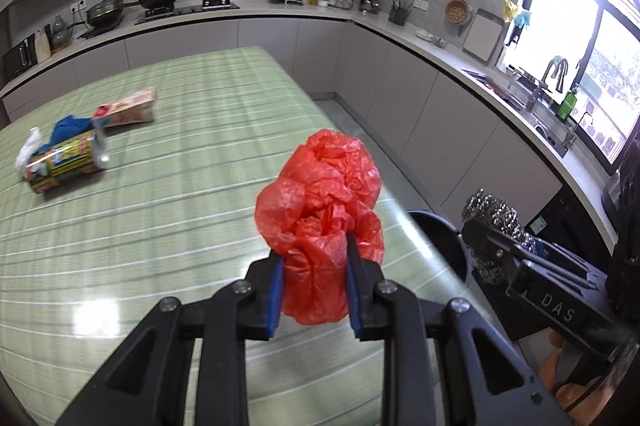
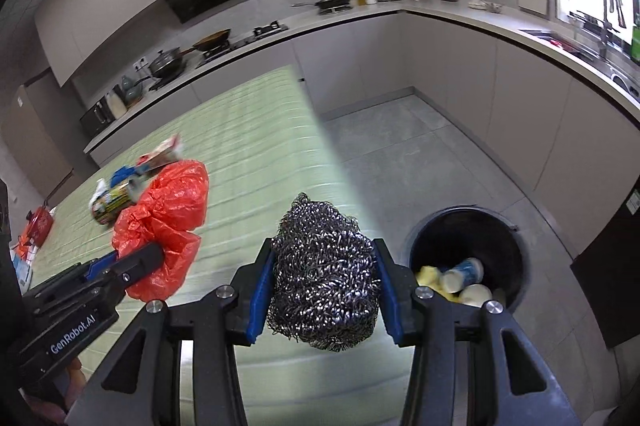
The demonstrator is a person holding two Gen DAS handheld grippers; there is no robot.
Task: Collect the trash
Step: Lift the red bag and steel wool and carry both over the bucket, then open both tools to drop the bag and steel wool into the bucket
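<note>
My left gripper (image 1: 314, 266) is shut on a crumpled red plastic bag (image 1: 320, 202) and holds it above the green striped table (image 1: 180, 186), near its right edge. My right gripper (image 2: 324, 278) is shut on a steel wool scourer (image 2: 324, 274), held over the table edge just left of a black trash bin (image 2: 472, 230) on the floor. The bin holds cups and yellow scraps. The red bag (image 2: 168, 210) and left gripper (image 2: 120, 262) show at the left of the right wrist view. The scourer (image 1: 496, 214) and bin (image 1: 444, 238) show at the right of the left wrist view.
On the table's far left lie a rolled printed wrapper (image 1: 64, 162), white tissue (image 1: 28, 150), a blue scrap (image 1: 72, 126) and a flat pink-and-cream packet (image 1: 128, 108). A red item (image 2: 38, 226) sits at the table's left end. Kitchen counters wrap around behind and to the right.
</note>
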